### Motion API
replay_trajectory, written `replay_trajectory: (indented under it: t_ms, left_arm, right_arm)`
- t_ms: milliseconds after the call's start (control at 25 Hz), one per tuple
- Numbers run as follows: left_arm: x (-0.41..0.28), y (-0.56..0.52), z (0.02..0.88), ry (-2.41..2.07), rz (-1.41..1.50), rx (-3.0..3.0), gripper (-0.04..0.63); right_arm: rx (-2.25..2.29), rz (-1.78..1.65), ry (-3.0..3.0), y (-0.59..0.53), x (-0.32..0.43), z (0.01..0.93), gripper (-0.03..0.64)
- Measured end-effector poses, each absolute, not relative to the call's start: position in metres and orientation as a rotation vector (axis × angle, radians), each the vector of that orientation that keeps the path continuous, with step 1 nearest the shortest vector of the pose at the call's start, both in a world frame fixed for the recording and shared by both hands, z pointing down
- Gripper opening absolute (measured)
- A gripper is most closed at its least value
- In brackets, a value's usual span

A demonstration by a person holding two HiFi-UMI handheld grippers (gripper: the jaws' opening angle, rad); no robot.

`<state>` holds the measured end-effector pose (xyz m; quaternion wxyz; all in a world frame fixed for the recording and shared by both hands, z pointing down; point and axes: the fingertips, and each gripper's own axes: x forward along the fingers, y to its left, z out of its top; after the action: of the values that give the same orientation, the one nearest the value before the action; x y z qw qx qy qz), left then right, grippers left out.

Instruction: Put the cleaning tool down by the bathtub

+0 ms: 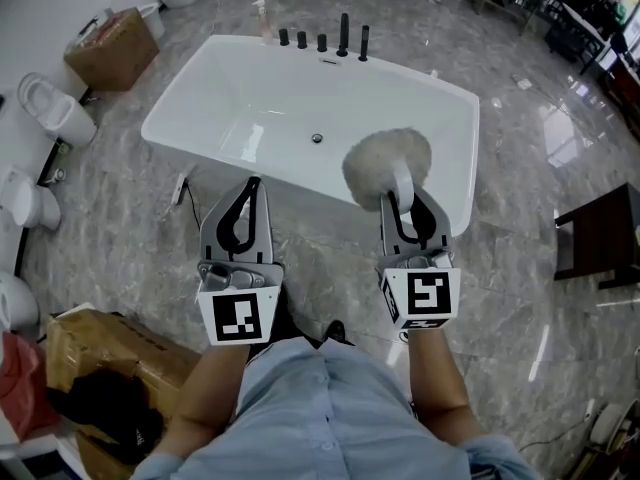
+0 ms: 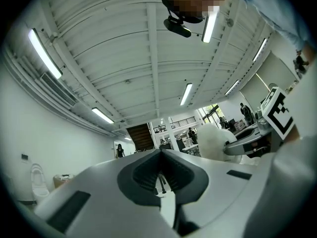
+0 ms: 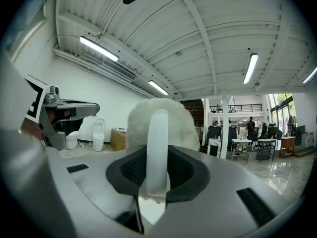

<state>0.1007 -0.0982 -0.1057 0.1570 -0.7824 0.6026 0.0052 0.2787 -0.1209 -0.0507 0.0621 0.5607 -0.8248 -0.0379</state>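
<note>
Two hand-held grippers facing one white bathtub point(image 1: 260, 88). Right hand-held gripper point(image 1: 402, 196) clamped on the single fluffy cleaning tool point(image 1: 385, 163) by its handle, left hand-held gripper point(image 1: 253, 181) pinched together, empty. Five black tap fittings point(image 1: 322, 42) along the far rim.

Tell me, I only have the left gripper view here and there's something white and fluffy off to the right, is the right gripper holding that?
Observer: Yes. The right gripper is shut on the white handle of the cleaning tool.
Operator: Where is it relative to the bathtub?
Observer: In the head view, its fluffy head shows against the near right corner of the bathtub, not yet set down.
</note>
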Motion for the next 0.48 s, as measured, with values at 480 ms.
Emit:
replay_trajectory:
  t_ms: [480]
  left_arm:
    - [0.026,-0.144,-0.093,1.765,-0.015,-2.249,0.015]
  right_arm:
    - [1.6,-0.079,-2.514,-0.168,0.194,-0.034,0.097]
